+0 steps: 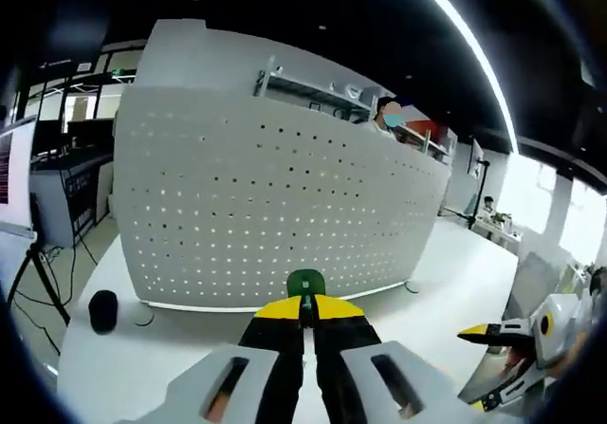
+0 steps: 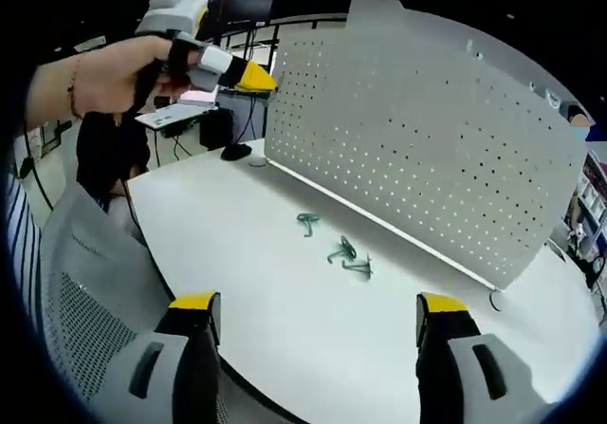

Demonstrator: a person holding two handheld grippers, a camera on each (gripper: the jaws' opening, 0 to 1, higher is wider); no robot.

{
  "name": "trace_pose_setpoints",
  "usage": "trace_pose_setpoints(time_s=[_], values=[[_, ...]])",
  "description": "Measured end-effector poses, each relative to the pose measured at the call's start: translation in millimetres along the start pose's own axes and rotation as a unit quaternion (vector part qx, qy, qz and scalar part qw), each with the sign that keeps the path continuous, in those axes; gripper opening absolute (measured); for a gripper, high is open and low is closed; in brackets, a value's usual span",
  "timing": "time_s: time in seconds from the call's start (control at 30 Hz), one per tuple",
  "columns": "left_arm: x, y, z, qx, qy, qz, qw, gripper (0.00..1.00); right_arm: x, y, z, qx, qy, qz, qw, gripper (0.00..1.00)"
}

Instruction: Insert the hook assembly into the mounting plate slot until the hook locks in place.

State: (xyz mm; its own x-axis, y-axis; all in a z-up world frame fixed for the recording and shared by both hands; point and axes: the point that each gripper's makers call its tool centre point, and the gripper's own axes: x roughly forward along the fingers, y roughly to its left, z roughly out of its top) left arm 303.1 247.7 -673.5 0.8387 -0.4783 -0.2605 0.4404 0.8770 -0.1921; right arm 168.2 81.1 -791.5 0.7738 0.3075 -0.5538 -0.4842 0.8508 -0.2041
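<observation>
Left gripper (image 1: 305, 312) has its yellow-tipped jaws pinched tight on a green hook (image 1: 306, 283), held up facing the white pegboard (image 1: 275, 206). Three more green hooks (image 2: 340, 247) lie loose on the white table (image 2: 285, 301) just in front of the pegboard. Right gripper (image 2: 318, 310) is wide open, nothing in it, hovering over the table near those hooks.

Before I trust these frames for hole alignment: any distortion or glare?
Left gripper view: fisheye bows the pegboard, and a ceiling light strip glares brightly. Right gripper view: pegboard edges curve too, lighting is even, and the hooks look sharp.
</observation>
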Motion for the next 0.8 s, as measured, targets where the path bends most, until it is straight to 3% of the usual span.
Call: trace_pose_setpoints(time_s=[0.2, 0.3, 0.47, 0.6, 0.8], values=[[3.5, 6.6, 12.4, 0.016, -0.027, 0.030, 0.9991, 0.01, -0.5, 2.4, -11.3, 0.013, 0.006, -0.007, 0.9999, 0.85], [6.1, 8.3, 16.3, 0.017, -0.034, 0.040, 0.9985, 0.01, 0.1, 1.3, -7.8, -0.001, 0.001, -0.017, 0.9999, 0.86], [8.5, 10.2, 26.3, 0.028, -0.055, 0.059, 0.9963, 0.01, 5.8, -5.1, -7.8, 0.021, 0.002, -0.025, 0.9995, 0.87], [13.2, 10.6, 35.8, 0.036, -0.068, 0.070, 0.9945, 0.01, 7.7, -9.3, -3.1, 0.032, -0.016, -0.036, 0.9987, 0.87], [17.6, 14.5, 57.8, 0.054, -0.097, 0.093, 0.9894, 0.01, 9.9, -4.1, -3.2, 0.021, -0.017, -0.031, 0.9992, 0.86]])
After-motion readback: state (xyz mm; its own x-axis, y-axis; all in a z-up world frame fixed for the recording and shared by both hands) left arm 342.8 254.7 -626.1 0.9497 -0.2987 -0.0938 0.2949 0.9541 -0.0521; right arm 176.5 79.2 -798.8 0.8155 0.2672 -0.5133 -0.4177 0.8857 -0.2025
